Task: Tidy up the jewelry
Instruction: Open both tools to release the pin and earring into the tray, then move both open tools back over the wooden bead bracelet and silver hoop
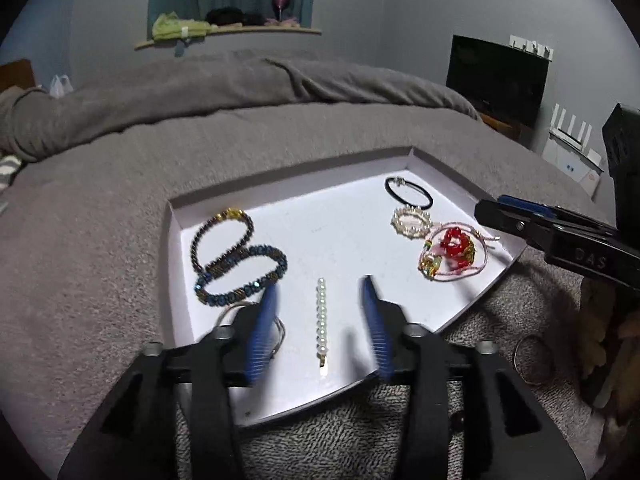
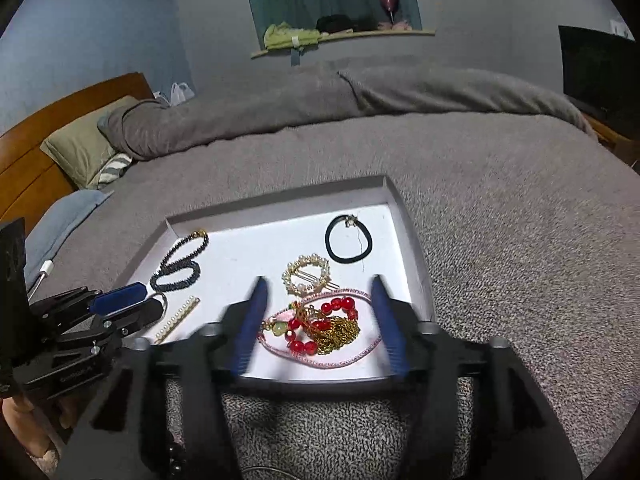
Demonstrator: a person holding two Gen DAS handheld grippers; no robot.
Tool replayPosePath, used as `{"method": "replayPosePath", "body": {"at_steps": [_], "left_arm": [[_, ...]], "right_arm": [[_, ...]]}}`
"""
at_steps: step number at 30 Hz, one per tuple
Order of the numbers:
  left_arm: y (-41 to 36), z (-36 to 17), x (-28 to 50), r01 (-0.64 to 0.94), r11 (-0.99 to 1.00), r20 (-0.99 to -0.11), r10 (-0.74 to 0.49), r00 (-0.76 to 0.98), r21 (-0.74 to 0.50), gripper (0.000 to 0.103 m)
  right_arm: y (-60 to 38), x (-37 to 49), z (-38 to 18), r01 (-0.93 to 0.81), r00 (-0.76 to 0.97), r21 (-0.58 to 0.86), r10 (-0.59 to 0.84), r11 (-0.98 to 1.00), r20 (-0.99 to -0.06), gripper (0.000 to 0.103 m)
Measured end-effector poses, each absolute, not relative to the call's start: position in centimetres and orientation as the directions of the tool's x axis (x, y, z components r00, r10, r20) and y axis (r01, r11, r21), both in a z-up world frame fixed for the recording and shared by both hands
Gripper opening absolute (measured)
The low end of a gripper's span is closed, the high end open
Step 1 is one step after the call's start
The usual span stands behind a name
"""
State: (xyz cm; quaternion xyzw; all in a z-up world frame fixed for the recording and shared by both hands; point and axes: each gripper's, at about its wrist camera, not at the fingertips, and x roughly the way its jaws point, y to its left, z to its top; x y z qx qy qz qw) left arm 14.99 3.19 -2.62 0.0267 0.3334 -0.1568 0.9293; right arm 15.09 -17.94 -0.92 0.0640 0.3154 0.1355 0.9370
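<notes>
1. A shallow white tray (image 1: 340, 240) lies on a bed covered by a grey blanket (image 1: 120, 200); the jewelry is spread across its floor.
2. The left claw (image 1: 320, 300) hangs over the near part of the tray with its two blue fingers (image 1: 262, 332) spread wide, gripping nothing; a straight pearl hair clip (image 1: 321, 320) lies on the tray between them, apart from both.
3. On the tray's left side a dark beaded bracelet (image 1: 222, 236) with a gold charm overlaps a blue beaded bracelet (image 1: 244, 280); a thin silver ring-shaped piece (image 1: 280, 336) is partly hidden behind the left finger.
4. The right claw (image 2: 320, 320) hangs over the near right part of the tray, blue fingers (image 2: 250, 328) spread apart and empty; between them lies a tangle of red beads (image 2: 336, 312), gold chain (image 2: 336, 334) and a pink cord (image 2: 360, 354).
5. Just beyond that tangle sits a round pearl hair comb (image 2: 306, 276); farther back, near the far right corner, a black hair tie (image 2: 348, 244) lies flat and apart from the rest.
6. In the right wrist view the left claw shows from the side at the tray's left edge, beside the pearl hair clip (image 2: 178, 318).
7. A grey wall (image 2: 100, 20) rises behind the bed, with a wooden headboard (image 2: 48, 140) and a pillow (image 2: 84, 144) at the left.
</notes>
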Motion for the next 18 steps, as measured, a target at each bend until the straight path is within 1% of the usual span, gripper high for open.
{"method": "replayPosePath", "body": {"at_steps": [1,2,4,5,6,7,9,13,14,15,18], "left_arm": [[3.2,-2.4,14.8,0.309,0.95,-0.622,-0.27,0.735,-0.048,0.062],[3.1,-2.2,14.5,0.308,0.951,-0.613,-0.265,0.744,-0.038,0.067],[3.1,-1.9,13.9,0.309,0.95,-0.606,-0.263,0.75,-0.03,0.068],[3.1,-1.8,13.8,0.307,0.951,-0.606,-0.261,0.751,-0.029,0.071],[3.2,-1.8,13.6,0.302,0.953,-0.605,-0.257,0.754,-0.028,0.079],[3.2,-1.7,13.5,0.297,0.955,-0.601,-0.253,0.758,-0.028,0.08],[3.3,-1.5,13.2,0.291,0.956,-0.6,-0.251,0.76,-0.031,0.08],[3.6,-1.0,12.3,0.275,0.961,-0.592,-0.242,0.769,-0.035,0.081],[3.7,-0.9,12.0,0.268,0.963,-0.592,-0.234,0.771,-0.032,0.083],[3.7,-0.9,11.7,0.26,0.965,-0.591,-0.225,0.775,-0.027,0.087],[4.1,-0.6,10.7,0.241,0.97,-0.584,-0.209,0.784,-0.023,0.091]], "right_arm": [[-18.1,14.8,-0.8,-0.207,0.768,0.206,0.29,0.956,-0.571,0.068],[-18.1,14.5,-0.6,-0.203,0.772,0.207,0.286,0.957,-0.567,0.074],[-18.3,13.6,-0.3,-0.196,0.783,0.203,0.278,0.959,-0.557,0.078],[-18.4,13.2,-0.1,-0.188,0.789,0.196,0.267,0.962,-0.553,0.083],[-18.6,12.6,0.1,-0.177,0.8,0.19,0.254,0.966,-0.544,0.087],[-18.7,12.3,0.2,-0.173,0.805,0.191,0.25,0.966,-0.538,0.088],[-19.1,11.6,0.4,-0.157,0.812,0.194,0.238,0.968,-0.533,0.092],[-20.0,10.2,0.9,-0.118,0.827,0.193,0.203,0.974,-0.524,0.098],[-20.1,9.9,1.1,-0.108,0.833,0.187,0.192,0.976,-0.519,0.098],[-20.2,9.5,1.3,-0.105,0.836,0.185,0.187,0.977,-0.515,0.098],[-20.5,8.0,2.1,-0.109,0.854,0.166,0.178,0.98,-0.489,0.097]]}}
